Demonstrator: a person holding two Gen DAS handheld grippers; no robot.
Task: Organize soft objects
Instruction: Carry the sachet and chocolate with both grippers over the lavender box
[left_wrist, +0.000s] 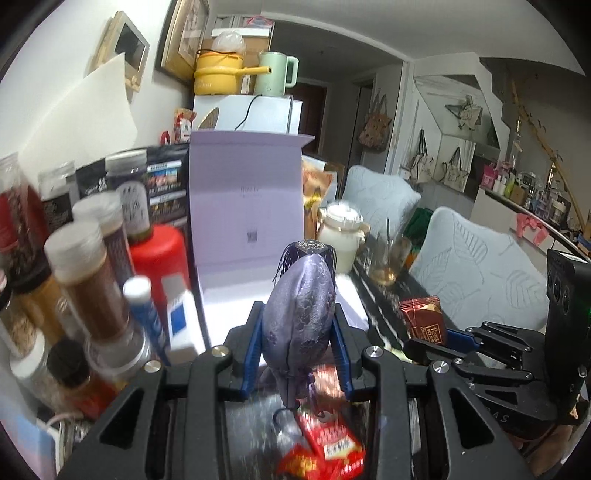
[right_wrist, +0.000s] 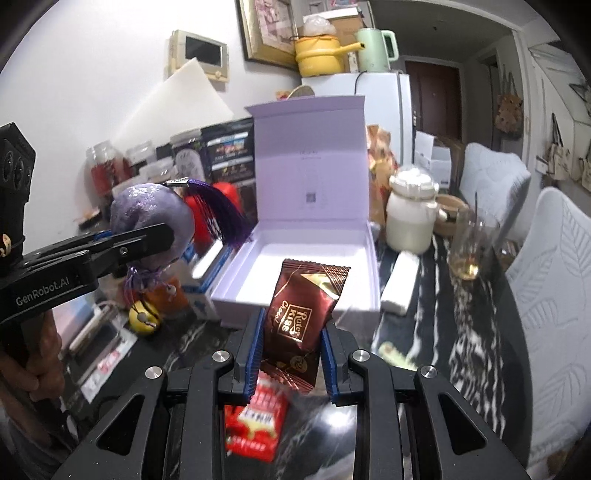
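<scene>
Gaping box (right_wrist: 236, 284) beyond both tongs

1. "Ruter kiss" is printed in gold on the brown wrapper (right_wrist: 301, 325).
2. "GenRobot.AI" is read on the black arm of the left gripper (right_wrist: 147, 240).
</scene>
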